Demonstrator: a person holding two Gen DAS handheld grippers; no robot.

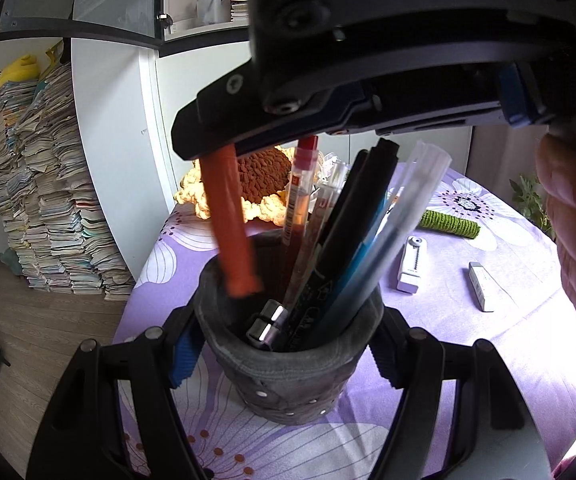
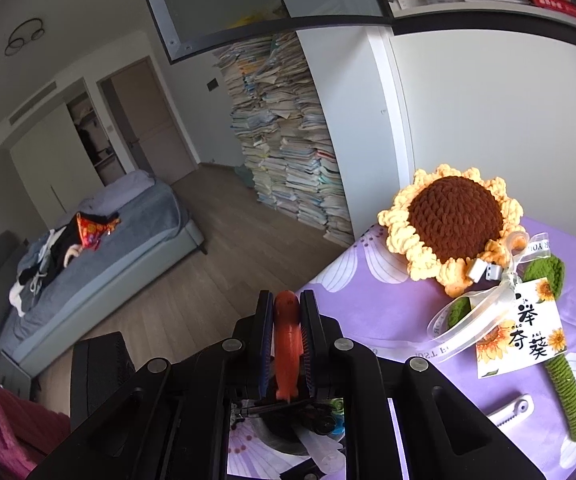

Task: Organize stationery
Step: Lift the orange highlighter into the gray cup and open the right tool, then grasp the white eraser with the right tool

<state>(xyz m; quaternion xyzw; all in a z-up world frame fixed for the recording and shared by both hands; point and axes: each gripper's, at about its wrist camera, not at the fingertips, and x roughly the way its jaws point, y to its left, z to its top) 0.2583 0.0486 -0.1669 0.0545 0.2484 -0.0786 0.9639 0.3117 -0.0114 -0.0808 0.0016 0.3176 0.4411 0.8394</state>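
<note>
A grey fabric pen holder stands on the purple flowered tablecloth, full of several pens. My left gripper is shut around its sides. My right gripper is shut on an orange pen. In the left wrist view the right gripper hangs above the holder. The orange pen points down from it, and its lower end is inside the holder's rim. A red pen, black markers and a clear pen lean in the holder.
A white correction tape and a white eraser lie on the cloth to the right. A crocheted sunflower with a green stem and a tag lies at the table's far side. Tall stacks of books stand by the wall.
</note>
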